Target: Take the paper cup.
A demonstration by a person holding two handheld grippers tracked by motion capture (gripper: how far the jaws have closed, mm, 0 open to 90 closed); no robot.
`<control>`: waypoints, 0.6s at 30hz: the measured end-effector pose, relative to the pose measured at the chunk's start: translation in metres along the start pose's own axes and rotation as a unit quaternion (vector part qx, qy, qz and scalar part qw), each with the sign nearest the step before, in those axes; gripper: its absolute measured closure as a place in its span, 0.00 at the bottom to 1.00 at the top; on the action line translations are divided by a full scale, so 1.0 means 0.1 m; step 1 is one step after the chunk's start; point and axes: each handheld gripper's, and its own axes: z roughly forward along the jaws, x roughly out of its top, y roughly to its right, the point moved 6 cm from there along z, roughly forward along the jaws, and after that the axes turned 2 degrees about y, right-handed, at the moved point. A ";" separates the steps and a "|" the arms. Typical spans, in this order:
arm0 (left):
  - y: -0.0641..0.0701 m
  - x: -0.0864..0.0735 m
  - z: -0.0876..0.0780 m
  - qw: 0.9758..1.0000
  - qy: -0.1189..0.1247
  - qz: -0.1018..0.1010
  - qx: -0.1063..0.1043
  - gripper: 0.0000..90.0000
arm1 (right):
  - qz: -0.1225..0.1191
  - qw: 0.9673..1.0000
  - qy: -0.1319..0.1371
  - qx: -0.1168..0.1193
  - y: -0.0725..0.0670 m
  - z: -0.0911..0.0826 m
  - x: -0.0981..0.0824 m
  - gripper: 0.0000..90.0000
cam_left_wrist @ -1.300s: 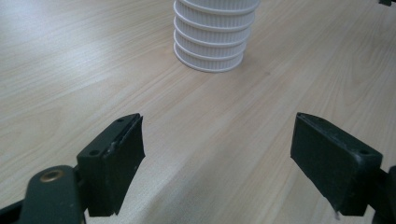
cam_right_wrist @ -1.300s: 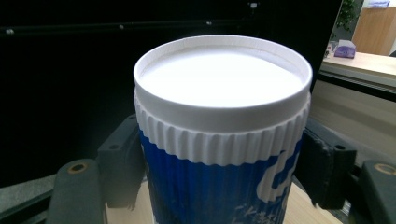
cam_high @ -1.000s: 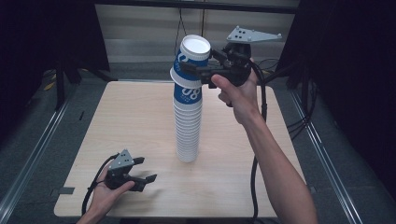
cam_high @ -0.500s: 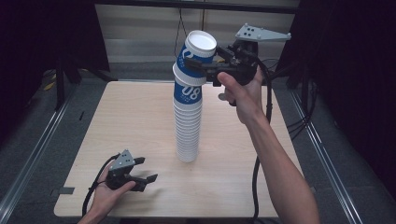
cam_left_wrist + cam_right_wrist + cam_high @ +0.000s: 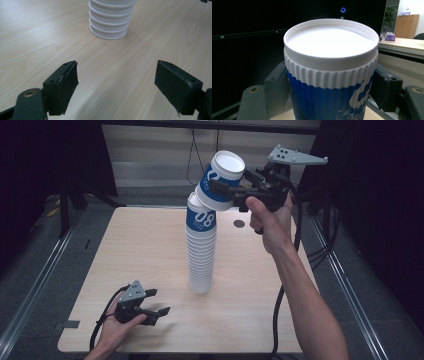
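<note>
A tall stack of upside-down white ribbed cups [image 5: 201, 255] stands mid-table, and its upper cup has a blue band marked 08. My right gripper [image 5: 222, 189] is shut on the topmost blue-and-white cup [image 5: 227, 166], which tilts to the right with its rim close to the stack's top. In the right gripper view this cup [image 5: 329, 65] sits between both pads [image 5: 277, 85]. My left gripper [image 5: 157, 302] rests open at the table's front left. In the left gripper view, the left gripper [image 5: 116, 85] has nothing between its fingers and the stack's base [image 5: 110, 22] lies ahead.
The light wooden table [image 5: 125, 250] has a small dark hole [image 5: 239, 224] behind the stack. Cables [image 5: 280, 300] trail off the right side of the table. Grey floor and metal rails [image 5: 40, 275] run along both sides.
The right gripper has carried the top cup up and to the right, tipping it away from the stack. The left gripper has stayed where it was.
</note>
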 end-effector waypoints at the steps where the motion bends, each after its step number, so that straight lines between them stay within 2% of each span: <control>1: 0.00 0.00 0.00 1.000 0.001 -0.001 0.000 0.21 | 0.001 1.000 0.001 -0.001 0.00 -0.02 0.00 0.30; 5: 0.00 0.00 -0.01 1.000 0.002 -0.002 -0.001 0.21 | 0.000 1.000 0.004 -0.005 0.03 -0.11 -0.01 0.30; 8: 0.03 0.02 -0.01 0.999 0.016 -0.034 -0.023 0.21 | -0.001 1.000 0.004 -0.012 0.05 -0.19 -0.02 0.30; 10: 0.04 0.02 -0.02 0.999 0.017 -0.026 -0.021 0.21 | -0.001 1.000 0.005 -0.017 0.08 -0.25 -0.02 0.30; 18: 0.04 0.03 -0.02 0.999 0.019 -0.031 -0.025 0.21 | -0.001 1.000 0.003 -0.030 0.15 -0.45 -0.13 0.30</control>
